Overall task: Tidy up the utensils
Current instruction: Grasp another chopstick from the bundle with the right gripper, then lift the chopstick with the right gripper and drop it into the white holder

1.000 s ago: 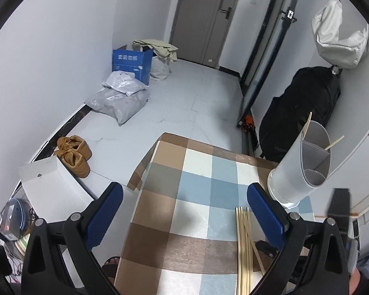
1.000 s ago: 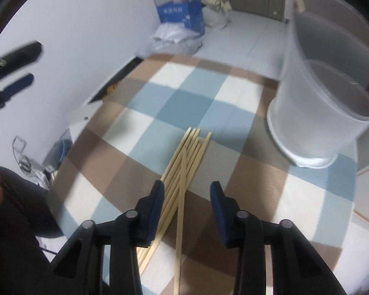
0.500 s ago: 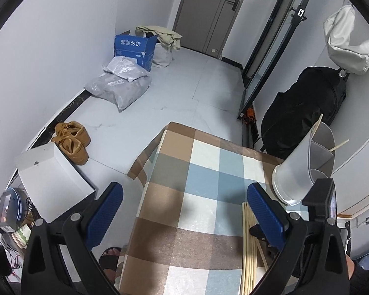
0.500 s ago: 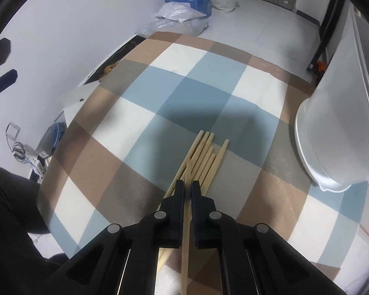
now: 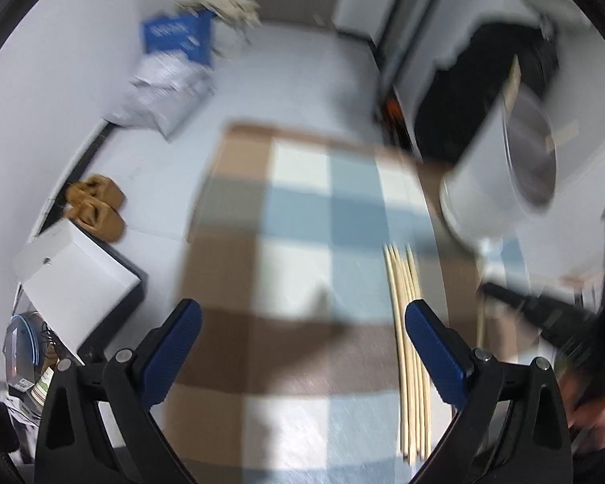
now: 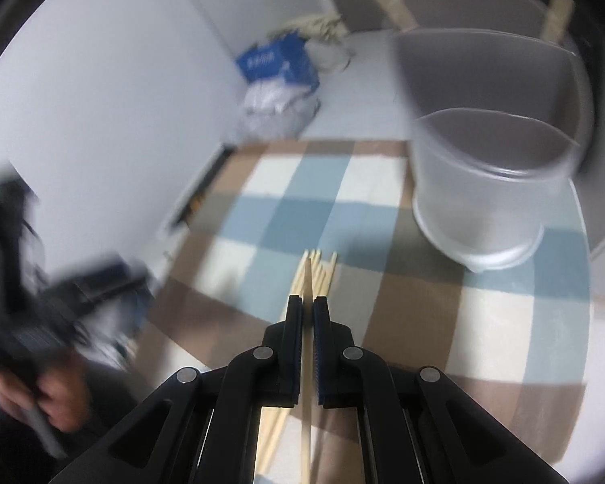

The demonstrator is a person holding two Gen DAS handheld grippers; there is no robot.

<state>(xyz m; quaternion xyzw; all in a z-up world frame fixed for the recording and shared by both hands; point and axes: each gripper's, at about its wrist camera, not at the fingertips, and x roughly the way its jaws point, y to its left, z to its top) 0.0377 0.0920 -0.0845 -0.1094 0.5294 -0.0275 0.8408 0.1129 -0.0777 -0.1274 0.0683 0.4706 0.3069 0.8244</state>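
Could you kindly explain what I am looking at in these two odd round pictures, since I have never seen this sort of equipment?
No robot here: a person holds a two-finger gripper in each hand, each with a fisheye camera looking along its fingers. The left gripper stands open over the checked tablecloth, holding nothing. The right gripper is shut on one chopstick, above the remaining chopsticks lying on the cloth. Behind stands a divided plastic holder, apparently with a couple of sticks already inside.

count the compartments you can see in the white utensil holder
3, stepped in height: the lowest, nearest one, the middle one, and the tallest, farthest one, where two chopsticks stand. Any further sections would be hidden.
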